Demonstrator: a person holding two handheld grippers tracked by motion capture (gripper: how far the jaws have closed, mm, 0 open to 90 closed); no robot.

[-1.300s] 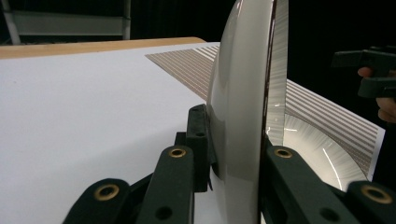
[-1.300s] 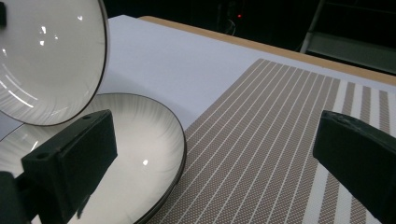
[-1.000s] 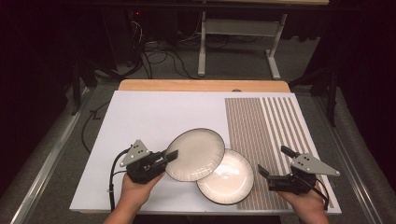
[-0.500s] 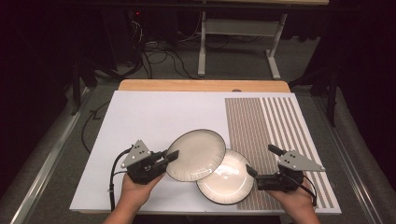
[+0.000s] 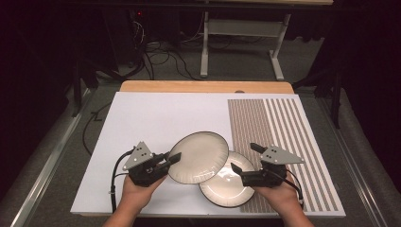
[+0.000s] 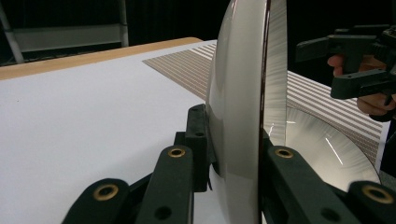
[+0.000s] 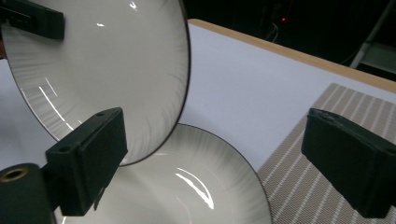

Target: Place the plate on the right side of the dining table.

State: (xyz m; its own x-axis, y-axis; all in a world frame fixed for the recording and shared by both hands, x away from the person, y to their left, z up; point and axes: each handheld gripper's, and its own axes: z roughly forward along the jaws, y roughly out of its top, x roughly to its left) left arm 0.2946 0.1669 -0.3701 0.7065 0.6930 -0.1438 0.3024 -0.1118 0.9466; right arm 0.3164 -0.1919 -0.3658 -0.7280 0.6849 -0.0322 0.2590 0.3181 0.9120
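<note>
Your left gripper [image 5: 174, 158] is clamped on the rim of the upper plate [image 5: 198, 157], holding it tilted over the lower plate [image 5: 226, 187] on the surface [image 5: 156, 118]. Your right gripper [image 5: 243, 158] has wide fingers, just been closing, nothing pinched, beside the lower plate.

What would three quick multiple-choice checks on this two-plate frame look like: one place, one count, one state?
1. Where does the lower plate lie?
A. Partly on the striped mat, partly on the white board
B. Wholly on the wooden strip
C. On the floor

2. How many plates are there?
A. One
B. Two
C. Four

3. How is the upper plate held?
A. Lying flat, untouched
B. Clamped at its rim in the left gripper, tilted up
C. Clamped in the right gripper

Key: 1 A, the high view shows its right part over the stripes. 2 B, one tilted plate overlaps one flat plate. 3 B, the left gripper view shows the jaws on both faces of the rim, while the right gripper's jaws stand open, having just closed a little with nothing gripped.
</note>
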